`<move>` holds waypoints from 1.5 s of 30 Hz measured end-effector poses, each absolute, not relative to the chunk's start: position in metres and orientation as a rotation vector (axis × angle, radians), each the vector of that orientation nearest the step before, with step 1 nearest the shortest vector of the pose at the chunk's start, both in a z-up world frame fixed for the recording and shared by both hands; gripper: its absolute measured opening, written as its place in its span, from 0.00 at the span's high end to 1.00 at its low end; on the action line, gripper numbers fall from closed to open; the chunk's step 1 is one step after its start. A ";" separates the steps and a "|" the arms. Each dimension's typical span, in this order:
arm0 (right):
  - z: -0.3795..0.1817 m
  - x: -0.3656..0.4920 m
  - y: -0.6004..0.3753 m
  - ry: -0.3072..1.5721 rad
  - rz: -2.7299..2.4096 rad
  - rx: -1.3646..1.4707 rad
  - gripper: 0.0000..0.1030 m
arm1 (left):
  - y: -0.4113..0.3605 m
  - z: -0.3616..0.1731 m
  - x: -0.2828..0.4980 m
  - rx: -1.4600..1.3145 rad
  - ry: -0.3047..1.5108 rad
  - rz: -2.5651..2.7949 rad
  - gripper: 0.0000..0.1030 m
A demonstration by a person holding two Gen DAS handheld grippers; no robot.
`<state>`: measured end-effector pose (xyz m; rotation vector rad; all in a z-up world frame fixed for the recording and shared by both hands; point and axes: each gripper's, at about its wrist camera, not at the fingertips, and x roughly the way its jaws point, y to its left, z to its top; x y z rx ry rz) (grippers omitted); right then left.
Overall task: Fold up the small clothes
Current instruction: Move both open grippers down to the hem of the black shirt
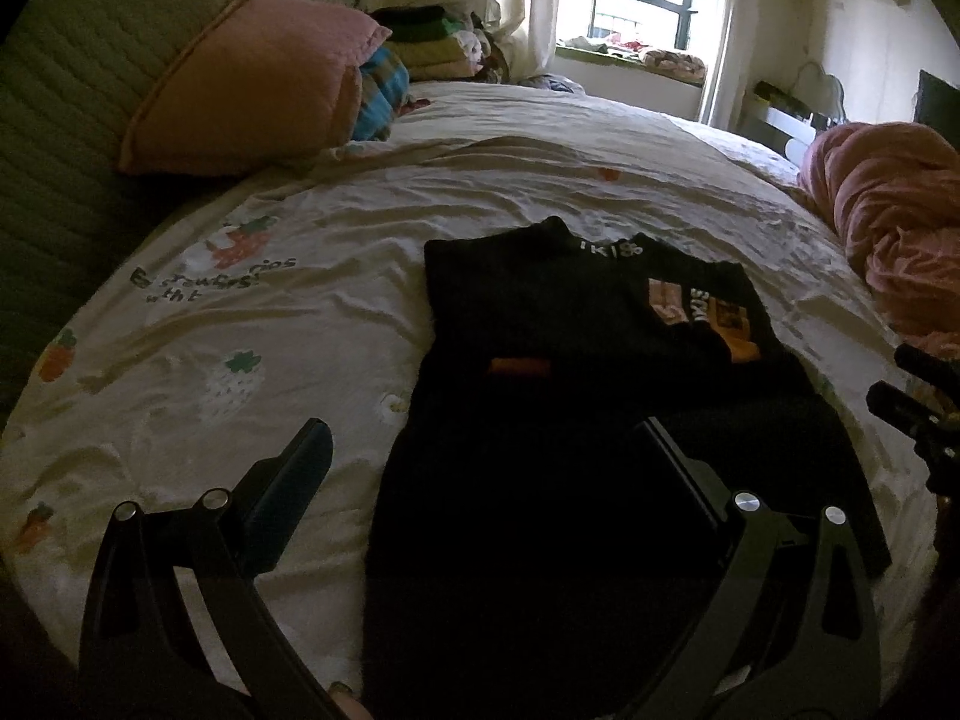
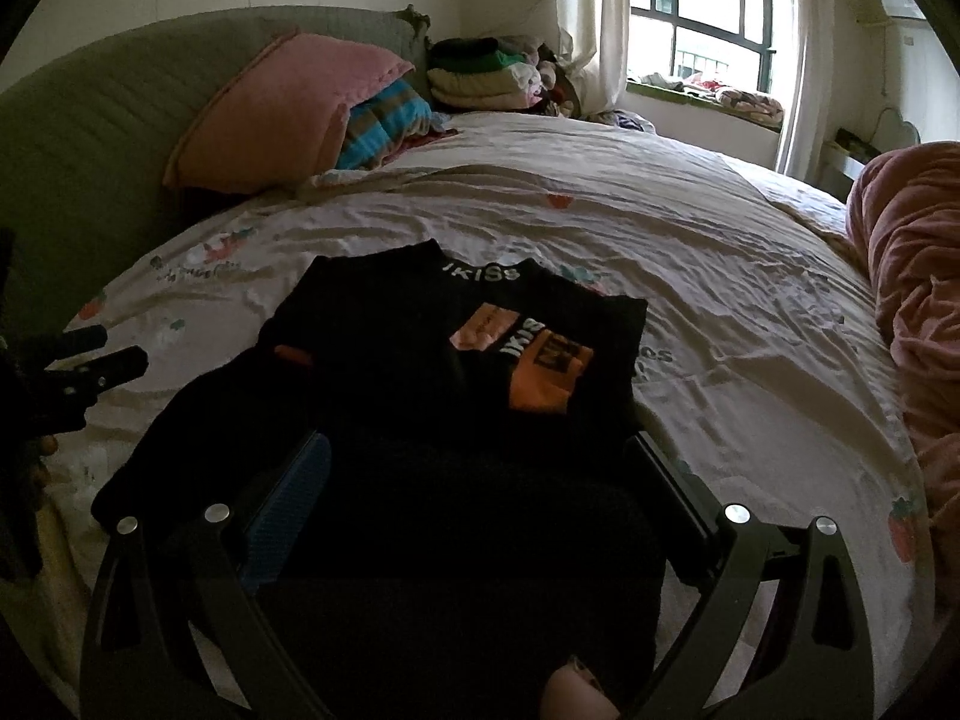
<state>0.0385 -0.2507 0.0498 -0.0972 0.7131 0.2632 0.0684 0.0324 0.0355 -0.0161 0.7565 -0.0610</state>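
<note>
A black top (image 1: 540,306) (image 2: 390,336) with white collar lettering and orange chest patches lies flat on the strawberry-print sheet (image 1: 240,324), collar toward the far side. One sleeve (image 2: 156,450) trails off to the side. My left gripper (image 1: 483,450) hovers open over the top's lower left part, its left finger out over bare sheet. My right gripper (image 2: 480,462) is open too, both fingers spread above the hem area. Each gripper shows at the other view's edge: the right gripper (image 1: 888,375) and the left gripper (image 2: 117,347). Neither holds cloth.
A pink pillow (image 1: 252,84) and a striped blanket (image 2: 384,126) lean on the green headboard (image 1: 60,120). Folded clothes (image 2: 480,72) are stacked at the far corner. A bunched pink duvet (image 1: 900,228) lies along the bed's right side. A window (image 2: 702,18) is behind.
</note>
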 end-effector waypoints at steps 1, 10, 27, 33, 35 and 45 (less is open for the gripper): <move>0.049 0.036 -0.251 0.714 0.262 -0.099 0.06 | 0.032 0.035 0.066 -0.008 0.755 -0.058 0.09; 0.037 0.022 -0.258 0.753 0.262 -0.100 0.06 | 0.027 0.023 0.050 0.033 0.783 -0.053 0.09; 0.007 0.001 -0.266 0.854 0.268 -0.124 0.06 | 0.062 -0.014 0.032 -0.023 0.908 -0.008 0.09; -0.011 -0.006 -0.277 0.912 0.240 -0.124 0.06 | 0.083 -0.033 0.027 -0.061 0.970 0.019 0.09; -0.016 -0.010 -0.283 0.930 0.235 -0.119 0.06 | 0.091 -0.038 0.026 -0.083 0.988 0.026 0.09; -0.030 -0.020 -0.306 0.990 0.197 -0.110 0.06 | 0.100 -0.048 0.017 -0.129 1.025 -0.019 0.11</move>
